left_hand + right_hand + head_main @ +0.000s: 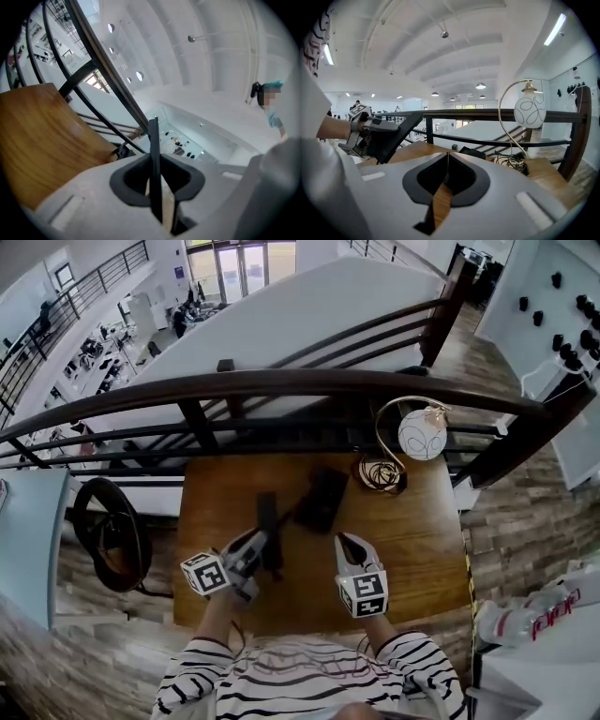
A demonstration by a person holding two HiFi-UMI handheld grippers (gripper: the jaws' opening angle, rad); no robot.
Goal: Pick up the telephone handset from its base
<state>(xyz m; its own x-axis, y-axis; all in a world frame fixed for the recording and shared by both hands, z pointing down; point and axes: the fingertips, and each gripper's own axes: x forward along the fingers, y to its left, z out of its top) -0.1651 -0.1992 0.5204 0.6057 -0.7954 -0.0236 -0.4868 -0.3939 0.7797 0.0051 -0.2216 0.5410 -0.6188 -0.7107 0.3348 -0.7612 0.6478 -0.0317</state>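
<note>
Handset (267, 519) — flat, black, slab-like — clamped in left tongs (155, 187); right tongs (447, 165) closed, empty.

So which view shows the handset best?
Right gripper view: the handset shows large and side-on in the left gripper. Head view shows it small from above; left gripper view only a thin edge between its jaws.

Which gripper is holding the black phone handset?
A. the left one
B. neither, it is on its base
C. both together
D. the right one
A: in the head view the left gripper is clamped on the black handset, which is off its base, while the right gripper is shut with nothing in it.
</note>
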